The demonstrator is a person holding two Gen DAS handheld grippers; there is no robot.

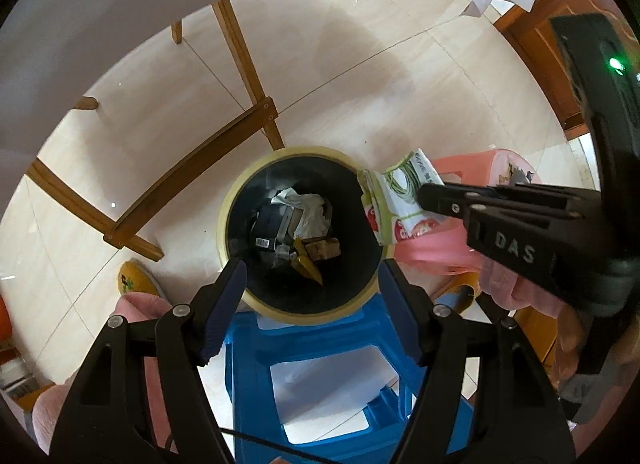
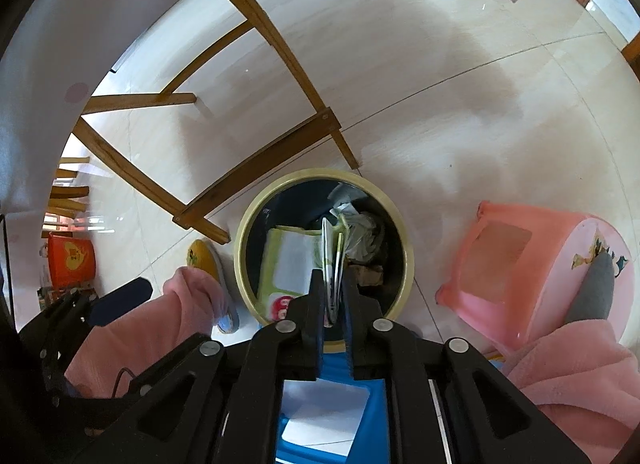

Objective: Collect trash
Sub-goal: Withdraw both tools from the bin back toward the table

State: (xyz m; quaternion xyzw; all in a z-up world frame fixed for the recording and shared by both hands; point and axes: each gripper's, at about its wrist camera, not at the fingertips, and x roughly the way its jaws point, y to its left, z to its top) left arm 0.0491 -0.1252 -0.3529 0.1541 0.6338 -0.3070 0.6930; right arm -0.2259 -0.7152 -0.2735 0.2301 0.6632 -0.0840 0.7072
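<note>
A round trash bin (image 1: pixel 240 191) with a yellow rim and dark inside stands on the floor, holding crumpled paper and wrappers; it also shows in the right wrist view (image 2: pixel 248 223). My left gripper (image 1: pixel 312 268) is open and empty, its jaws spread just above the bin's near rim. My right gripper (image 2: pixel 331 284) is shut on a green-and-white wipes packet (image 2: pixel 288 264), held over the bin mouth. In the left wrist view the right gripper (image 1: pixel 424 195) holds the packet (image 1: pixel 400 199) at the bin's right rim.
A blue plastic stool (image 1: pixel 320 384) stands just below the bin. A pink stool (image 2: pixel 532 264) lies tipped on the right. Wooden table legs (image 1: pixel 240 63) and a white tablecloth (image 1: pixel 80 3) are behind. The person's pink-clad legs (image 2: pixel 152 328) and a slipper (image 1: pixel 136 280) are at the left.
</note>
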